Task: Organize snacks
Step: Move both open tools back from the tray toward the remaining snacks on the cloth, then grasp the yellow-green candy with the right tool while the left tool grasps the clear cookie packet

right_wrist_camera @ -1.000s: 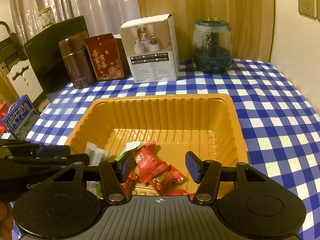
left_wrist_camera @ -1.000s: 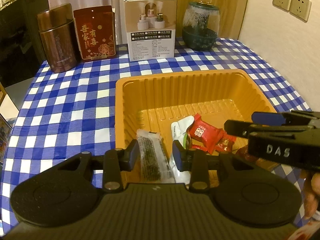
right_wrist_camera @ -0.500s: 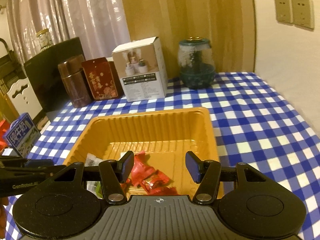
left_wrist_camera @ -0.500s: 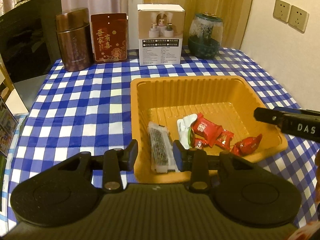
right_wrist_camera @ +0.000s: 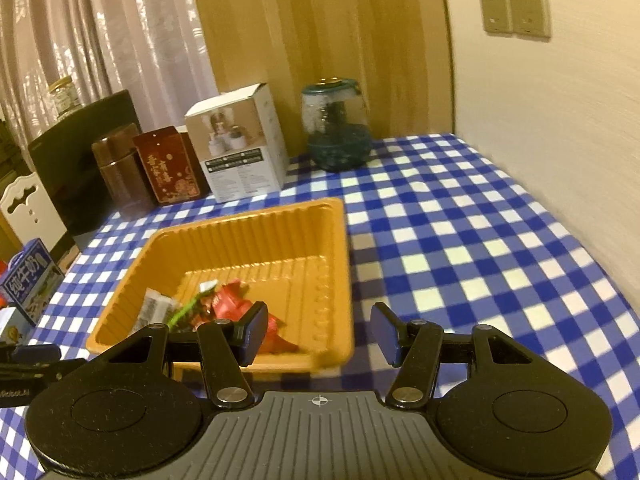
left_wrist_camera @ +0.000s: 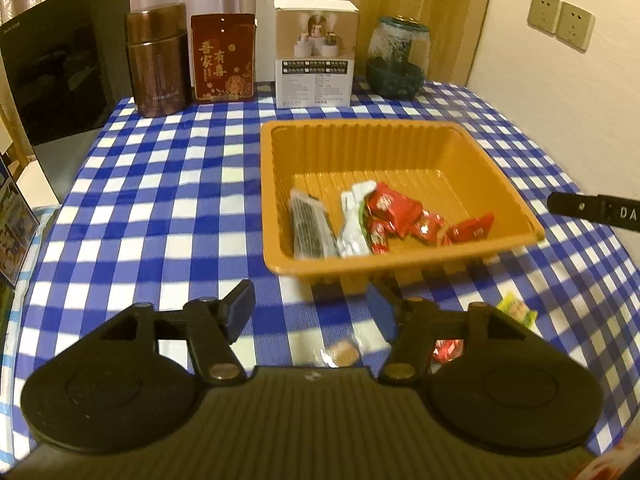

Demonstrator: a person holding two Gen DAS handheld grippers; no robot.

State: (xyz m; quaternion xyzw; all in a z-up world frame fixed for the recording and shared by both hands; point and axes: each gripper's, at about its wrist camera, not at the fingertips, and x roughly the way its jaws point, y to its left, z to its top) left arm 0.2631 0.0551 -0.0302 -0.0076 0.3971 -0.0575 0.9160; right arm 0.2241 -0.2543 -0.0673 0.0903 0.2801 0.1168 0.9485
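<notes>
An orange plastic tray (left_wrist_camera: 508, 188) sits on the blue checked tablecloth and shows in the right wrist view too (right_wrist_camera: 280, 232). It holds a clear-wrapped dark bar (left_wrist_camera: 310, 230), a white and green packet (left_wrist_camera: 352, 220) and several red candy packets (left_wrist_camera: 394, 210). My left gripper (left_wrist_camera: 314, 310) is open and empty, just in front of the tray. Below it lie a round brown snack (left_wrist_camera: 342, 354), a red candy (left_wrist_camera: 448, 348) and a green packet (left_wrist_camera: 516, 310). My right gripper (right_wrist_camera: 318, 332) is open and empty over the tray's near right corner.
At the back stand a brown tin (left_wrist_camera: 158, 60), a red tin (left_wrist_camera: 222, 58), a white box (left_wrist_camera: 316, 56) and a green glass jar (left_wrist_camera: 396, 58). A dark screen (left_wrist_camera: 60, 64) stands at the left edge. A milk carton (right_wrist_camera: 30, 280) is at far left.
Both grippers have pulled back and up from the tray. The left jaws have opened wider. The loose snacks in front of the tray have come into view.
</notes>
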